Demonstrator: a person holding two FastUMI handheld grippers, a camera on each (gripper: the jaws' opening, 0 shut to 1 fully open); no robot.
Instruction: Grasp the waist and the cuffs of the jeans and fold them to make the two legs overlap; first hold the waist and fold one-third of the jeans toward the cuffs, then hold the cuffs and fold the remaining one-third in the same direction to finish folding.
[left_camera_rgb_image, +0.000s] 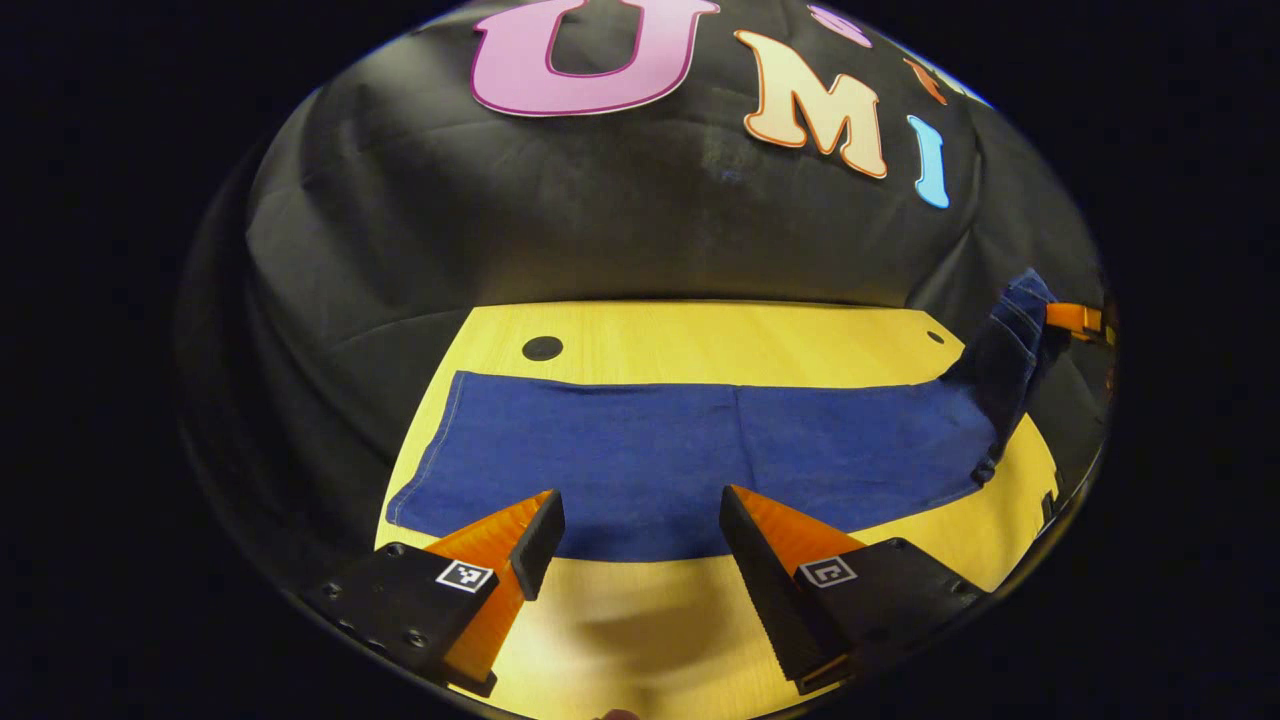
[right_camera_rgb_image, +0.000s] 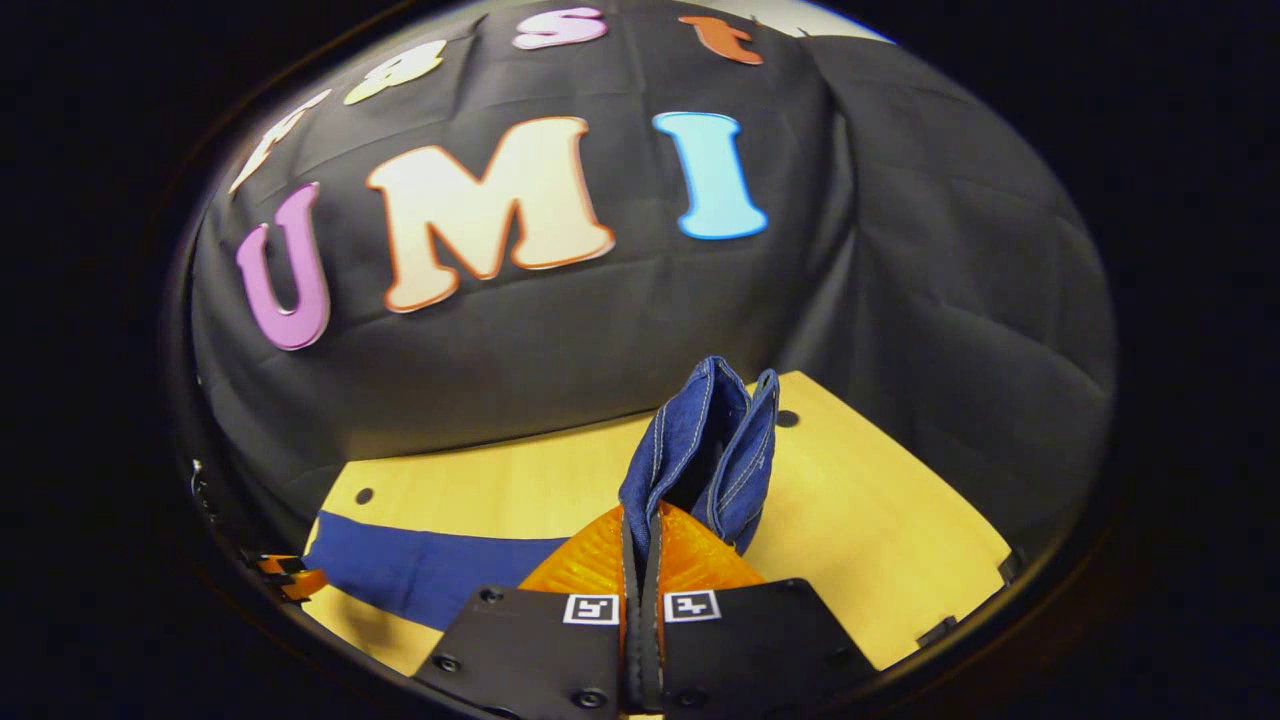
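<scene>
Left gripper (left_camera_rgb_image: 640, 530): jaws spread wide, hovering at near edge of jeans (left_camera_rgb_image: 690, 460), nothing held. Jeans lie flat across wooden table (left_camera_rgb_image: 700, 340), long axis left-right. Right gripper (right_camera_rgb_image: 640, 545): jaws clamped on bunched denim end, lifted off table. Judgement: drop left fingers square over hem, pinch both layers, then lift level with right, keep cloth taut.

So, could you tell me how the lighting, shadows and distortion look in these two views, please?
Left gripper view: fisheye bends the table edge, a soft shadow lies between the open left claw fingers, jeans sharp. Right gripper view: warm light, table curved, denim in the right claw sharp.
</scene>
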